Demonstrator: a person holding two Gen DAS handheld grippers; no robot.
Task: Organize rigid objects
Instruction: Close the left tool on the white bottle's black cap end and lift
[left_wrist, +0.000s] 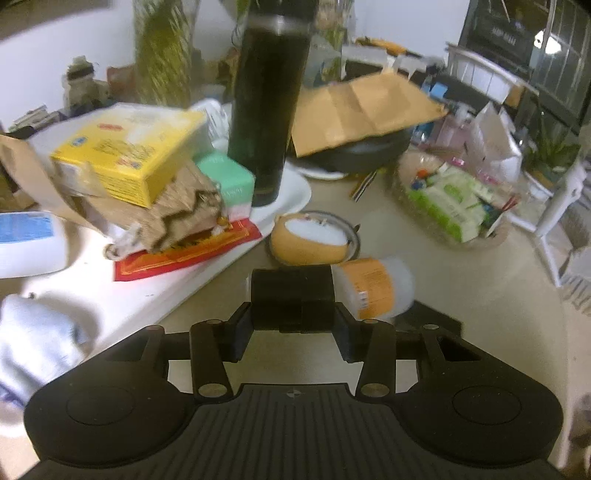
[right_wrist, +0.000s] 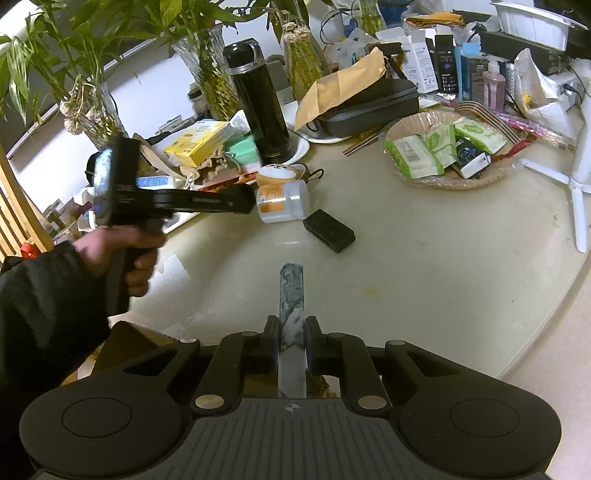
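My left gripper (left_wrist: 293, 295) is shut on a black box, held above the table just left of a white bottle with an orange label (left_wrist: 373, 288) that lies on its side. In the right wrist view the left gripper (right_wrist: 247, 199) sits next to that bottle (right_wrist: 282, 201). My right gripper (right_wrist: 291, 332) is shut on a grey marbled flat bar (right_wrist: 291, 295) that sticks forward over the table. A small black case (right_wrist: 328, 230) lies on the table beyond the bar.
A tall black flask (right_wrist: 260, 103) stands on a white plate (left_wrist: 295, 192). A yellow box (left_wrist: 129, 155), a round tan tin (left_wrist: 310, 240), a basket of green packets (right_wrist: 447, 151), a black case under a brown envelope (right_wrist: 362, 99) and glass vases (right_wrist: 214, 74) crowd the back.
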